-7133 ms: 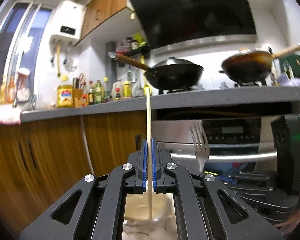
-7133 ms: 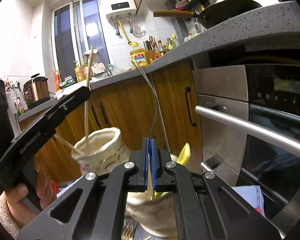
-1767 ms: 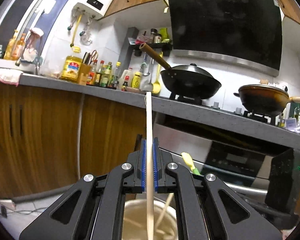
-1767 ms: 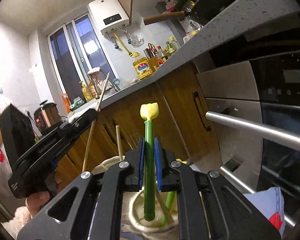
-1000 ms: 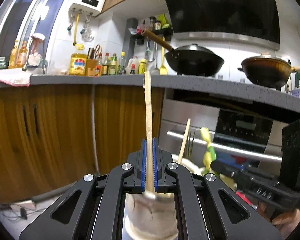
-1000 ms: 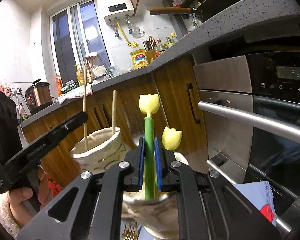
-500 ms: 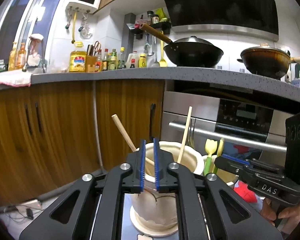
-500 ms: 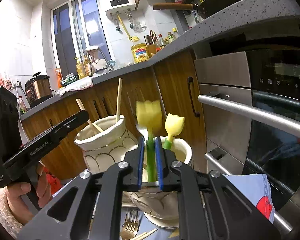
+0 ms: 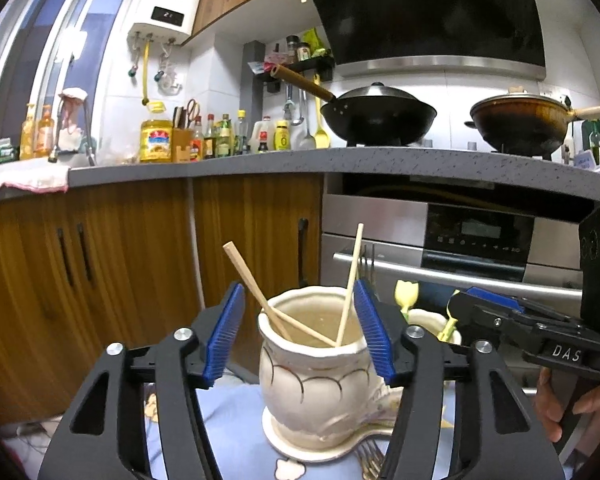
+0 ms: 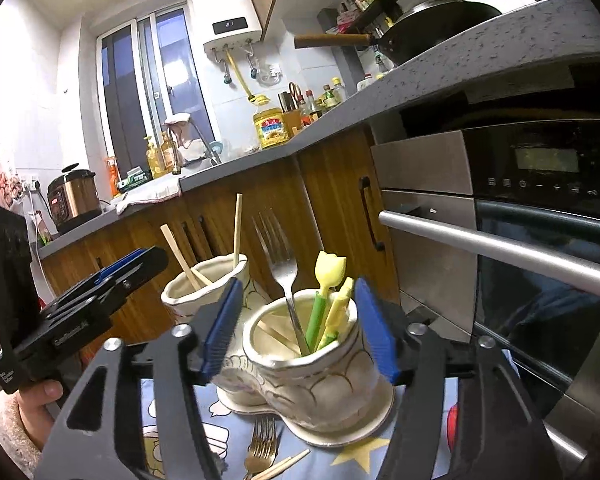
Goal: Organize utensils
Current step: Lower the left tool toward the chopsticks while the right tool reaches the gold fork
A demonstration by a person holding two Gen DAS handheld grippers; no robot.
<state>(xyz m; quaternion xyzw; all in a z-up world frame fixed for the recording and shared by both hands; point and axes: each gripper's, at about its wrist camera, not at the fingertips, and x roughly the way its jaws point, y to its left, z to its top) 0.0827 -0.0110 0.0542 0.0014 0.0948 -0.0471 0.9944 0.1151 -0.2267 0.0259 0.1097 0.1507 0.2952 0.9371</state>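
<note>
In the left wrist view the left gripper (image 9: 300,330) fills the bottom of the frame. Its jaws have just been opening and now stand wide on either side of a cream ceramic holder (image 9: 314,376), gripping nothing. Two wooden chopsticks (image 9: 350,280) lean crossed inside that holder, clear of the blue pads.

In the right wrist view the right gripper (image 10: 296,324) has likewise just been opening, and its jaws stand apart around a second ceramic holder (image 10: 320,372) at lower centre, with nothing in its grip. Inside stand a metal fork (image 10: 282,276) and green-stemmed utensils with yellow tulip-shaped tops (image 10: 330,272); what kind of utensil they are I cannot tell.

At the bottom edge a second fork (image 10: 260,448) and a chopstick (image 10: 280,468) lie on the blue patterned cloth (image 10: 352,460).

Behind, on the right of the frame, is a steel oven door (image 10: 500,248), and across the upper middle a grey countertop (image 10: 440,76).
</note>
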